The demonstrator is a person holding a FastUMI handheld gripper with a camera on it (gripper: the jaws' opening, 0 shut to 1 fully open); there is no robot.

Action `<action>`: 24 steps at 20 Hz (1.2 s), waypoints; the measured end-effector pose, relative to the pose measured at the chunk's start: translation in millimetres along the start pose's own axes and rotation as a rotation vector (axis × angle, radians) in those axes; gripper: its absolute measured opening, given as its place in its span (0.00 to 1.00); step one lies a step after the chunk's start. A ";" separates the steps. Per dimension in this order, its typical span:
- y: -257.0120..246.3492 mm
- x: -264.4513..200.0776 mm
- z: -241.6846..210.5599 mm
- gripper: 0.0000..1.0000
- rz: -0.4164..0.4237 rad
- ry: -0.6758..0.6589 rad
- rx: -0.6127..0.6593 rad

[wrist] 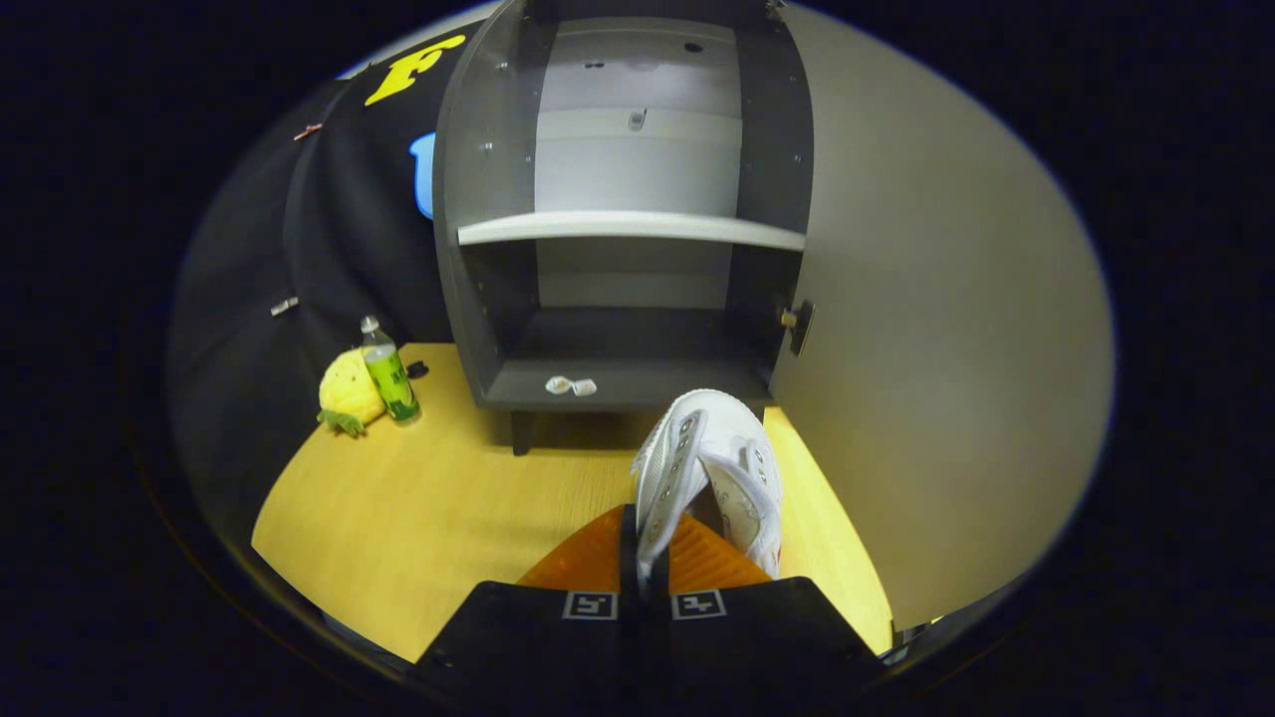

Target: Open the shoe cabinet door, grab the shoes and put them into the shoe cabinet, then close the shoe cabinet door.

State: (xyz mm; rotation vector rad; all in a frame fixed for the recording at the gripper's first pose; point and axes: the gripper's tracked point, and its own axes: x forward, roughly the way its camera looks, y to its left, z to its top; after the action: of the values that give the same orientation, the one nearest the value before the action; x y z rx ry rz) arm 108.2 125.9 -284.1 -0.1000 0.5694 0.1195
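Cabinet door stands wide open, filling the right of the frame. Door step looks done; you're on the carry.

Your gripper, bottom centre, has its fingers drawn narrow and pinched on the collar edge of the white shoe. The shoe hangs ahead of the fingers, toe pointing toward the shoe cabinet, just short of its front edge and clear of the bench.

Cabinet interior, upper centre of frame: one pale shelf across the middle, and a dark bottom floor below it. Two small pale bits lie near that floor's front lip; can't tell what they are.

How to run this step:
- Aim for the bottom compartment; it sits straight ahead of the toe.
- Grip is on thin fabric only, so go slow. A jerk could likely let the shoe swing or slip.
- Lift the toe over the front lip and keep left of the hinge at the right wall.
- Push deep enough that the heel won't block the door.
- Set it beside the pale bits, not on them.

Bottle and yellow plush toy, left of the cabinet, are well off your line.
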 end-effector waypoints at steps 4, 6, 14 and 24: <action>8.5 -33.9 61.8 0.05 0.029 -0.047 0.008; 13.4 -37.6 93.4 0.05 0.040 -0.074 -0.008; 29.6 -1.7 242.7 0.05 0.049 -0.248 -0.034; 57.1 106.8 355.7 0.05 0.076 -0.310 -0.135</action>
State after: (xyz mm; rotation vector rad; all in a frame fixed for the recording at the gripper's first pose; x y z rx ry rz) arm 378.4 236.7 -47.6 -0.1876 0.2554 0.2433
